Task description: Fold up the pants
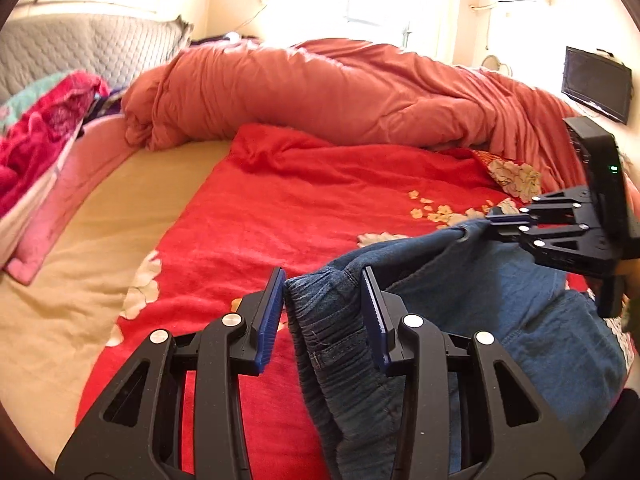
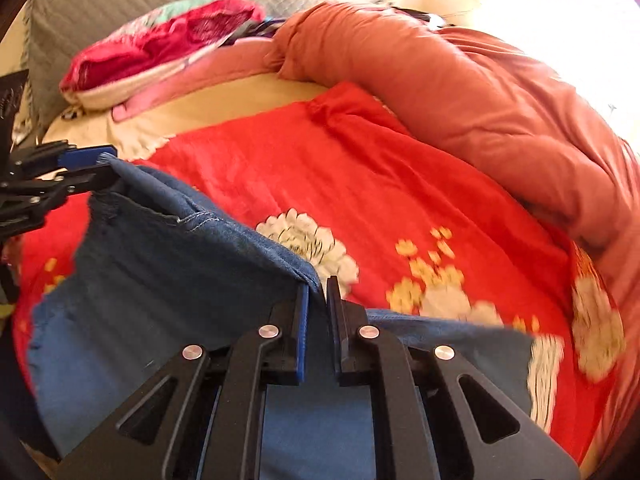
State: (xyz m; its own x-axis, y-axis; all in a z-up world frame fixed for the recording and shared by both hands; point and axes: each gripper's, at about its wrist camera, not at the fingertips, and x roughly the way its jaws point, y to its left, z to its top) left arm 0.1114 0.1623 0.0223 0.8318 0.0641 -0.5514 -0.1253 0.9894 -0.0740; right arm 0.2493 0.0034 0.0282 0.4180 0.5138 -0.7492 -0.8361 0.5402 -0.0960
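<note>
Two black hand-held grippers with blue pads are sharing one garment as I am looking through their cameras: a pair of blue denim pants with a gathered elastic waistband, hanging lifted over a red plush blanket printed with cream and yellow flowers. My left gripper is clamping the ribbed waistband end, its blue pads pressing either side of the bunched denim with the cloth filling the gap between them. My right gripper is pinching the top edge of the pants farther along, its jaws drawn almost together on a thin fold of fabric; in the left wrist view the same tool is reaching in from the right edge and nipping a small peak of denim. The stretch of fabric between the two grips is running roughly level from one gripper to the other, across the bed, while the rest of the pants is draping down from that line toward the blanket and toward me. I cannot tell where the leg ends are lying. Beyond the blanket, a rolled salmon-orange quilt is lying along the far side, and a crumpled magenta floral cloth is sitting near a grey quilted headboard.
</note>
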